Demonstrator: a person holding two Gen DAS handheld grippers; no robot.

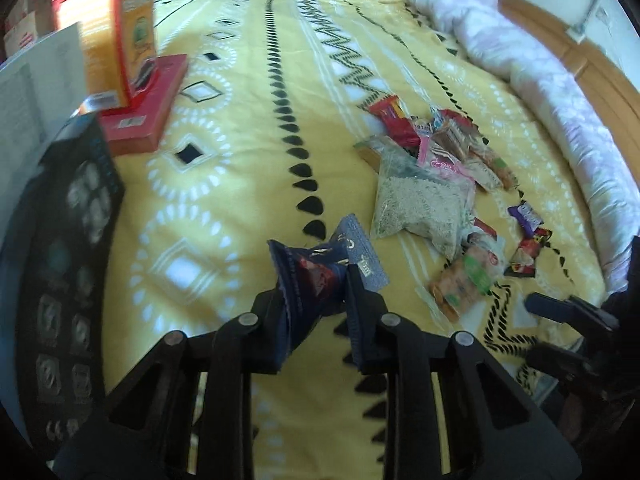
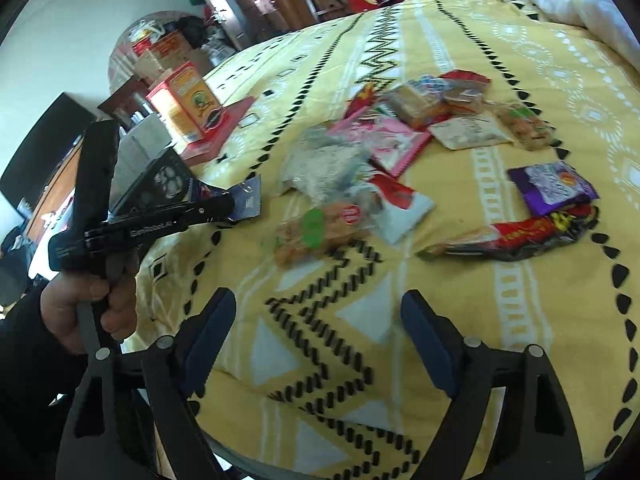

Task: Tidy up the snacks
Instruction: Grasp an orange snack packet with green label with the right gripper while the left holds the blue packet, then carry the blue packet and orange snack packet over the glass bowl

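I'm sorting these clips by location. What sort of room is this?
Most likely a bedroom: snack packets lie on a yellow patterned bedspread, a rolled pale lilac quilt runs along a curved wooden bed frame, and stacked cardboard boxes clutter the far side.

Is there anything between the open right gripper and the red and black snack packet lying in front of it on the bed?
Nothing visible. The right gripper is open above bare yellow bedspread, and the red and black packet lies ahead, slightly to its right, with only fabric between them.

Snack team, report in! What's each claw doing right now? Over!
Left gripper shut on blue snack packet, held above the bed. Right gripper open, holding nothing. Snack pile on yellow bedspread. Nothing in the way.
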